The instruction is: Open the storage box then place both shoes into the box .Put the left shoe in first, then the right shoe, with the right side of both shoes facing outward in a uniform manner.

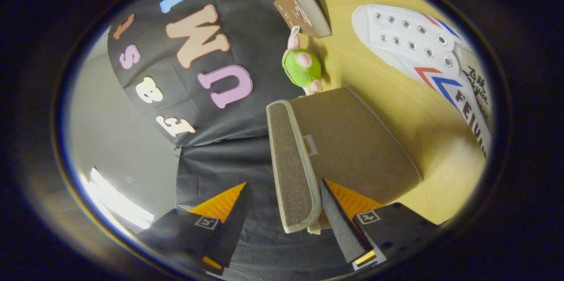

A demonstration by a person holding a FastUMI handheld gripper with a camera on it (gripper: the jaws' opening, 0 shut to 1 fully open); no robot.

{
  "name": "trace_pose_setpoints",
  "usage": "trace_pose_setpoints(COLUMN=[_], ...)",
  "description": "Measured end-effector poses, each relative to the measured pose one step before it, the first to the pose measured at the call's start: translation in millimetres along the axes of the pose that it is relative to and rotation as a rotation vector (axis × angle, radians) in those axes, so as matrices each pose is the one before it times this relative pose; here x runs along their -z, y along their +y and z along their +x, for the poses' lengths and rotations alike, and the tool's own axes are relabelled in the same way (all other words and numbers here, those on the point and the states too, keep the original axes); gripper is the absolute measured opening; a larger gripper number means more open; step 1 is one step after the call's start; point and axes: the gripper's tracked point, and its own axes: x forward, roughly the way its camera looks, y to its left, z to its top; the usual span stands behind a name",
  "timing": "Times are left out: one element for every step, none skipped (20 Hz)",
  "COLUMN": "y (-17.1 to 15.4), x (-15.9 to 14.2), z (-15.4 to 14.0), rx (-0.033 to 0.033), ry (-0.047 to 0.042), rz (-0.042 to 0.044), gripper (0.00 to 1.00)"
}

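Tool: the tool [282, 204] is rolled well onto its side and stands wide open, holding nothing; one finger [229, 210] hangs out over the black cloth wall, the other [341, 223] lies against the box top.
Lid edge: the lid's front flap [291, 166], a thick brown fabric panel with pale piping, sits in the gap between the fingers, closer to the finger on the box side (neither pad looks pressed on it, so I would not call this a grip).
Why this pose: judging by the task, the rolled wrist lines the open fingers up with the flap's thin edge, so that closing would pinch it and let the lid swing up.
Storage box: the storage box [357, 144] is closed, resting on the yellow tabletop [410, 118]; a small pale tab [309, 144] shows on its top near the flap.
Shoe: a white canvas shoe [418, 47] with metal eyelets and red and blue chevrons lies on the tabletop beyond the box, well apart from the tool (left or right, I cannot tell).
Beyond the box: a green and pink plush toy [303, 67] stands just past the box's far corner, and books [304, 8] are stacked behind it.
Step in hand: opening the box seems not yet done; no shoe is inside.
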Motion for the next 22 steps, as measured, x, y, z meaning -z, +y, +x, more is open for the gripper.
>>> trace_pose_setpoints(y=[4.24, 4.62, 3.78, 6.63, 2.50, -1.98, -2.61, 2.65, 0.62, 3.06, -10.13, -10.46, -0.18, 8.71, 1.97, 1.52, 7.18, 8.99, 8.74, 10.66, 10.01, 10.35], x=[2.15, 2.91, 1.60, 4.62, 5.44, -1.99, 4.06, 3.98, 3.01, 3.97, 4.03, -17.66, -1.97, 4.69, 2.01, 2.38, 0.94, 4.14, 2.72, 2.63, 2.06, 2.02], z=[-1.38, -0.67, -0.11, -0.80, 1.10, -5.11, 7.78, 0.42, 0.73, -0.69, 13.62, -15.87, 1.58, 0.35, -0.15, 0.62, 1.11, 1.15, 2.49, 1.32, 3.31, 3.67], rx=[-0.01072, -0.00935, -0.01026, -0.01748, -0.00337, 0.01306, 0.01002, -0.00248, 0.00237, -0.00096, 0.05162, 0.03275, 0.01438, -0.00980, 0.00762, 0.00364, -0.00404, -0.00681, -0.00053, -0.00109, 0.00061, -0.00029], ry=[0.01195, 0.00836, 0.00934, 0.01622, 0.01875, -0.00458, -0.00385, 0.01344, 0.01666, 0.01498, -0.01927, -0.05404, 0.01726, 0.01940, 0.01075, 0.00485, 0.00362, 0.01474, 0.01420, 0.01284, 0.01394, 0.01244], rz=[0.00142, -0.00333, -0.00194, 0.00165, -0.00081, -0.00464, -0.01073, -0.00672, -0.00102, -0.01489, -0.05570, -0.02950, -0.00740, 0.00548, -0.01991, -0.03168, -0.03256, -0.03619, -0.03959, -0.04019, -0.03804, -0.03198], gripper=[0.97, 0.96, 0.96, 0.96, 0.95, 0.95, 0.84, 0.72, 0.61, 0.49, 0.38, 0.26, 0.15, 0.03, 0.04, 0.04, 0.04, 0.04, 0.04, 0.03, 0.04, 0.04])
